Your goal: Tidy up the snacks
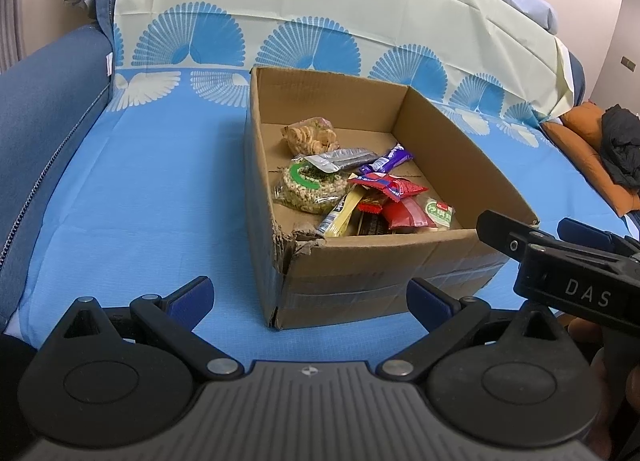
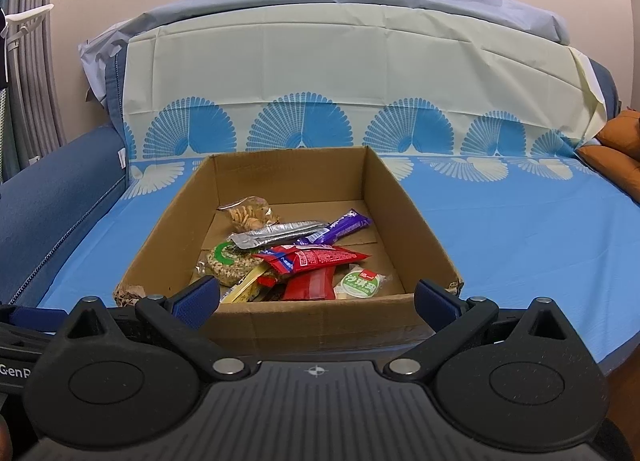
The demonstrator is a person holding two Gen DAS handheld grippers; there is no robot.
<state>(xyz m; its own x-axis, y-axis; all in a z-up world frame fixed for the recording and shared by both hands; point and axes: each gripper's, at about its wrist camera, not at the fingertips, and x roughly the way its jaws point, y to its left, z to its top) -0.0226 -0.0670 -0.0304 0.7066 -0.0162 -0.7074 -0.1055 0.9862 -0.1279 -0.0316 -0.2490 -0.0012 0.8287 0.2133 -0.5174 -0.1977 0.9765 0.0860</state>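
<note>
Both claws are hanging spread wide and gripping nothing: the left gripper and right gripper are hovering just short of the open brown cardboard box (one near corner torn). It is sitting on the blue patterned sheet, holding a jumble of wrapped snacks.

The cardboard box is matt brown, with a torn, rough corner and glossy clear tape on its front wall. Inside, the silver wrapper, the purple wrapper and the red packets are shiny plastic film. The blue cover looks like thin, creased sheet, slightly glossy. The sofa arm is matt blue cloth. Both grippers are matt black plastic with small metal pins.
</note>
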